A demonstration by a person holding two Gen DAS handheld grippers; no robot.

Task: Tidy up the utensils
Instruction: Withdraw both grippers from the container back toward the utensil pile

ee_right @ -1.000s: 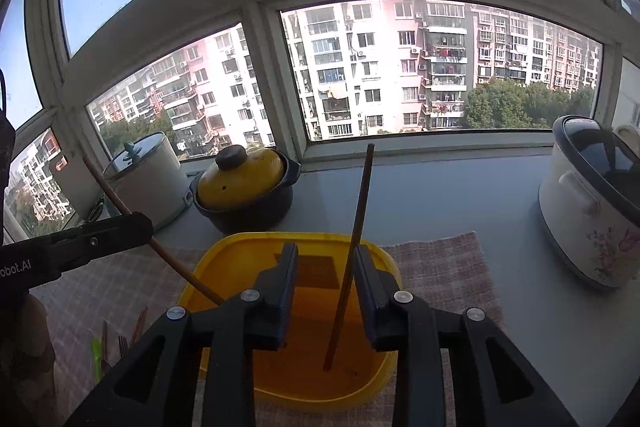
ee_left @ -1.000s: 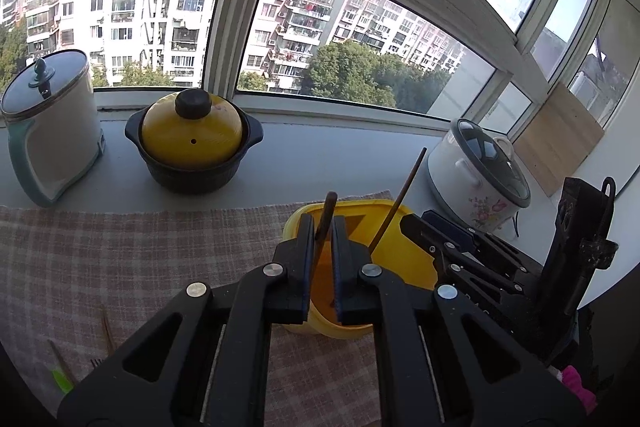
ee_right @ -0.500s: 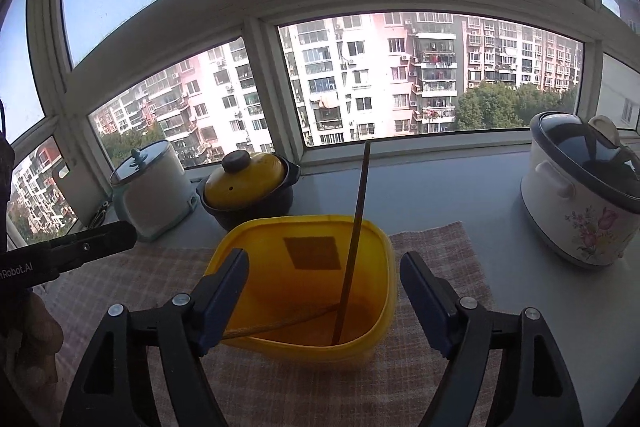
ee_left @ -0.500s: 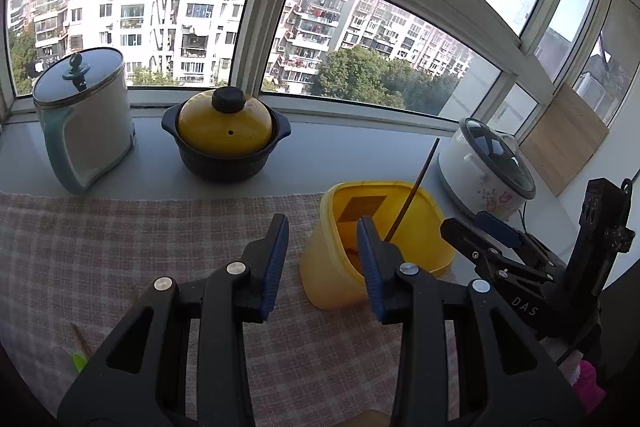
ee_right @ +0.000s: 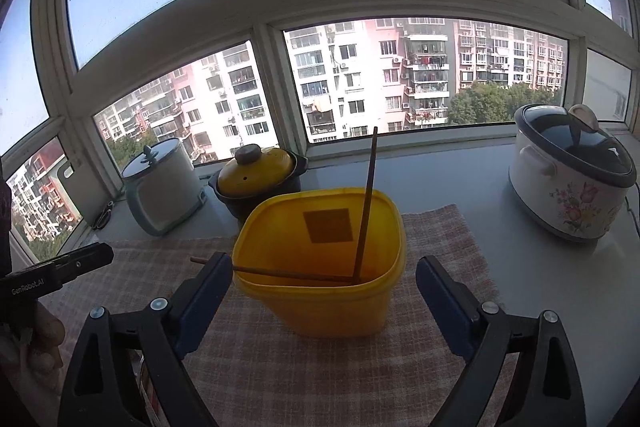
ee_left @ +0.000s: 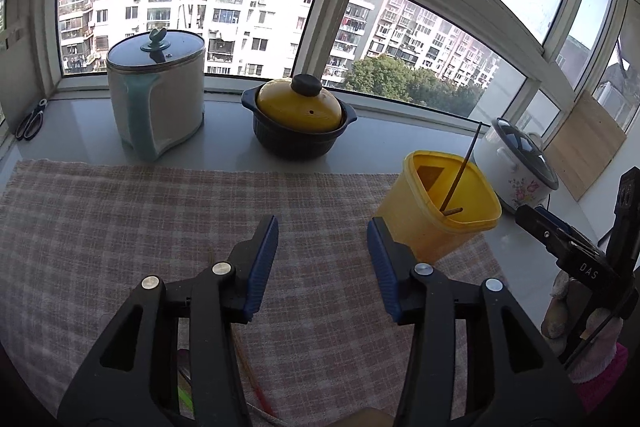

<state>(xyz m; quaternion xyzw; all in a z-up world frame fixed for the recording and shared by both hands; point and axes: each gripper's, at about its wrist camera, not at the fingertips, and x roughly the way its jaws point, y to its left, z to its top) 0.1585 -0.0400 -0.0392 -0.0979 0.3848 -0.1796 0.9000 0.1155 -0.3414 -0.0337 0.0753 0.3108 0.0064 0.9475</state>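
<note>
Right claw (ee_right: 324,291) just opening, empty — chopsticks (ee_right: 366,203) in tub (ee_right: 320,291).

yellow tub (ee_right: 320,291) — checked, pinkish perhaps, cloth (ee_left: 160,227)

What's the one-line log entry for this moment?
left gripper: open, empty | right gripper: open, empty, just opening | chopsticks: both in yellow container | container: on checked cloth
</note>
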